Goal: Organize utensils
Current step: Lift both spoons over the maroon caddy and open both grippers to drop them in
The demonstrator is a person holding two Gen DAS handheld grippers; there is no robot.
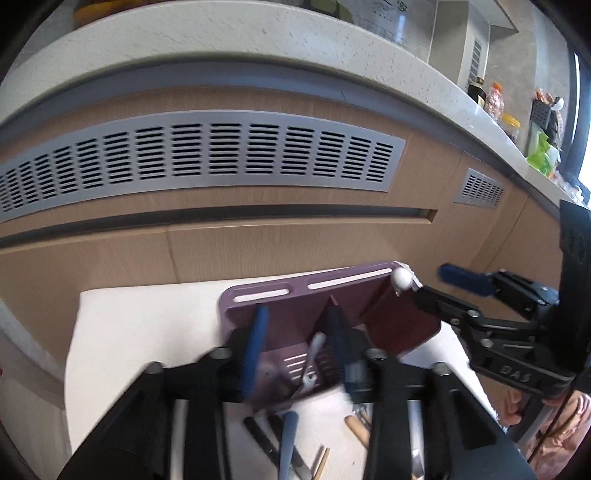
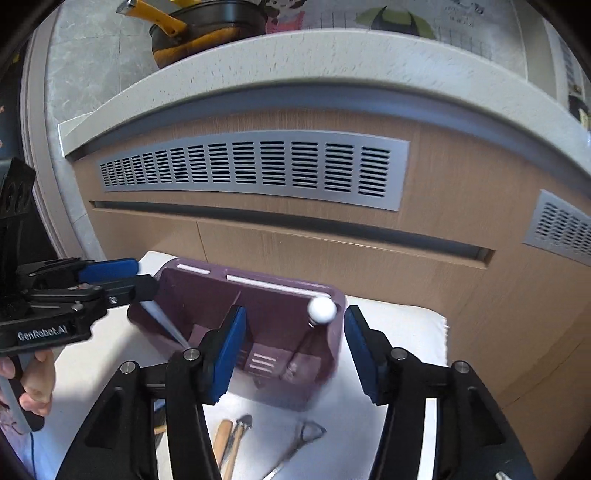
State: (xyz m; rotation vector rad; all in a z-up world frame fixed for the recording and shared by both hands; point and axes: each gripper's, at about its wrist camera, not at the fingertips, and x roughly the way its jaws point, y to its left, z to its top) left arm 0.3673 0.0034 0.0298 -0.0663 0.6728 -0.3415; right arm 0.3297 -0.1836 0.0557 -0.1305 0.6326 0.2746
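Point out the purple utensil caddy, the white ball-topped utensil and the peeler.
purple utensil caddy (image 2: pixel 207 291): right wrist view, inner back wall.
white ball-topped utensil (image 2: pixel 322 310): right wrist view, ball.
peeler (image 2: pixel 308 432): right wrist view, head.

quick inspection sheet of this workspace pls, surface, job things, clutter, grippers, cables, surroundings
surface: white cloth spread under everything.
job's things: purple caddy with compartments; a white ball-topped utensil stands in one of them; wooden-handled utensils and a metal utensil lie loose on the cloth in front of it.
clutter: nothing seen on the cloth.
grippers: left gripper over the caddy, blurred, nothing clearly between the pads; right gripper open in front of the caddy, empty.
cables: nothing seen.
surroundings: wooden cabinet front with a grey vent grille; stone counter above it carrying a black pot.
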